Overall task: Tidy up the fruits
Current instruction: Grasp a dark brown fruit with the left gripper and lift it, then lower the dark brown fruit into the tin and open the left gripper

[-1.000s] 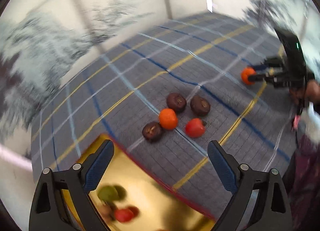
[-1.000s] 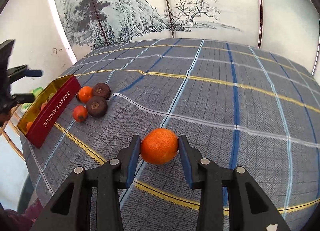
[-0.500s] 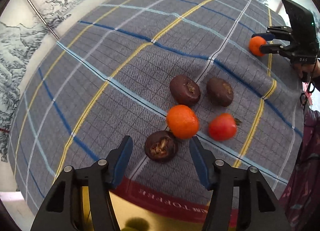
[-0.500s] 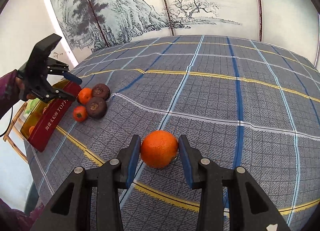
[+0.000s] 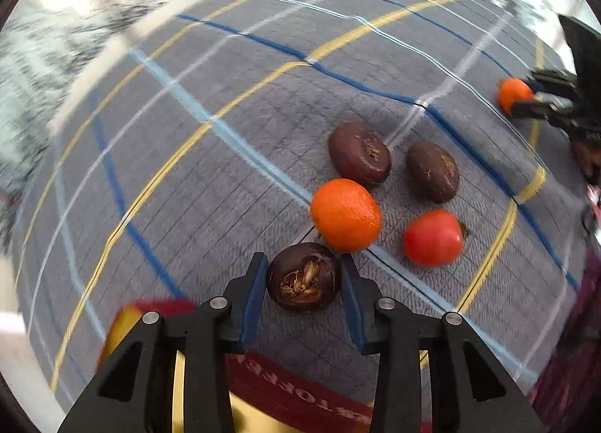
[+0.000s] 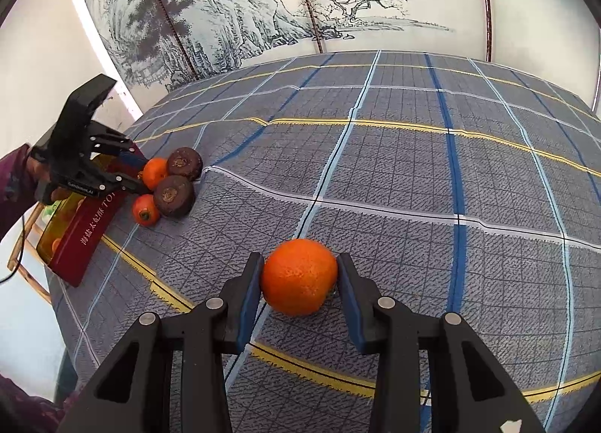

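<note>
A: Plaid tablecloth (image 6: 394, 170), painted screen (image 6: 233, 12) behind. Containers?
B: One red-and-gold toffee tin (image 6: 80, 230) at tablecloth's 9 o'clock edge; something green and something orange inside, too small to name
A: Left gripper (image 5: 303, 284)?
B: Jaws closing, dark brown fruit (image 5: 303, 277) between the pads, pads at its sides, just beyond tin wall (image 5: 300, 395)
A: Around it?
B: Small orange (image 5: 345, 214) touching it at 1 o'clock, red fruit (image 5: 432, 237) at 3, two more brown fruits (image 5: 359, 155) at 12–1, all loose on cloth
A: Right gripper (image 6: 299, 277)?
B: Clamped on big orange (image 6: 299, 275), resting on cloth, well apart from tin
</note>
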`<state>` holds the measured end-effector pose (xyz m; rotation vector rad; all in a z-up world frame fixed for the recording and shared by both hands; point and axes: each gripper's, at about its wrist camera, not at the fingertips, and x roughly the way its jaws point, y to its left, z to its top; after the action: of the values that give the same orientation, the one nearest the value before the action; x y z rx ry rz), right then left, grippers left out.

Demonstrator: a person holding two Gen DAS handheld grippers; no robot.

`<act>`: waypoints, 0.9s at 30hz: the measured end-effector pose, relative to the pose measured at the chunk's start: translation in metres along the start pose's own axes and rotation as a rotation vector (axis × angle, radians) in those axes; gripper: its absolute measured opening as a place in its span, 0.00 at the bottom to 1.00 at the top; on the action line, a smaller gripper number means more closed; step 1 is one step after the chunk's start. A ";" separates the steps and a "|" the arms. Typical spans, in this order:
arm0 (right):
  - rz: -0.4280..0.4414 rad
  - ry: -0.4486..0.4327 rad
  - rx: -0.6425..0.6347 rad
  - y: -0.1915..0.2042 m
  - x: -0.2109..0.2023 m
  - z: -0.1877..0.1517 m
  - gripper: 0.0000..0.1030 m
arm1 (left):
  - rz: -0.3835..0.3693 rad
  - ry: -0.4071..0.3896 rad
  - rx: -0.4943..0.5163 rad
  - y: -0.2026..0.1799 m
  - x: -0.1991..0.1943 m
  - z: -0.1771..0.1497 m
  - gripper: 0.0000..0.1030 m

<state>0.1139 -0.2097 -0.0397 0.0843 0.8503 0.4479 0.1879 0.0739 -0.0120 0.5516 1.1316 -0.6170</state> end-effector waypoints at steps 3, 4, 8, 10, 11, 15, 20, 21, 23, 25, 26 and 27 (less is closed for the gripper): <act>-0.004 0.011 0.015 -0.003 0.003 0.001 0.35 | 0.037 -0.064 -0.120 -0.012 -0.021 -0.015 0.38; -0.002 0.010 0.019 -0.004 0.003 0.001 0.35 | 0.042 -0.078 -0.149 -0.017 -0.026 -0.019 0.38; -0.007 0.013 0.017 -0.004 0.004 0.002 0.34 | 0.013 -0.183 -0.320 -0.037 -0.061 -0.045 0.38; -0.010 0.013 0.014 -0.004 0.004 0.001 0.34 | 0.030 -0.231 -0.382 -0.049 -0.075 -0.054 0.38; -0.012 0.014 0.013 -0.003 0.004 0.002 0.34 | 0.053 -0.257 -0.416 -0.057 -0.084 -0.063 0.38; -0.012 0.014 0.012 -0.003 0.004 0.002 0.34 | 0.079 -0.309 -0.555 -0.065 -0.107 -0.097 0.38; -0.032 0.018 -0.005 0.000 0.005 0.002 0.34 | 0.135 -0.331 -0.722 -0.056 -0.130 -0.154 0.38; -0.036 0.018 -0.008 0.000 0.005 0.001 0.34 | 0.146 -0.329 -0.740 -0.055 -0.131 -0.162 0.38; -0.046 0.019 -0.013 0.001 0.005 0.001 0.35 | 0.175 -0.322 -0.775 -0.049 -0.136 -0.178 0.38; -0.061 0.019 -0.016 0.001 0.005 0.000 0.35 | 0.208 -0.320 -0.795 -0.046 -0.139 -0.189 0.38; -0.069 0.019 -0.018 0.002 0.004 0.000 0.35 | 0.220 -0.321 -0.800 -0.045 -0.141 -0.193 0.38; -0.078 0.019 -0.019 0.003 0.004 0.000 0.35 | 0.231 -0.324 -0.803 -0.045 -0.142 -0.196 0.38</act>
<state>0.1152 -0.2053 -0.0421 0.0297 0.8649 0.3841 -0.0135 0.2003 0.0531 -0.1123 0.8928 -0.0170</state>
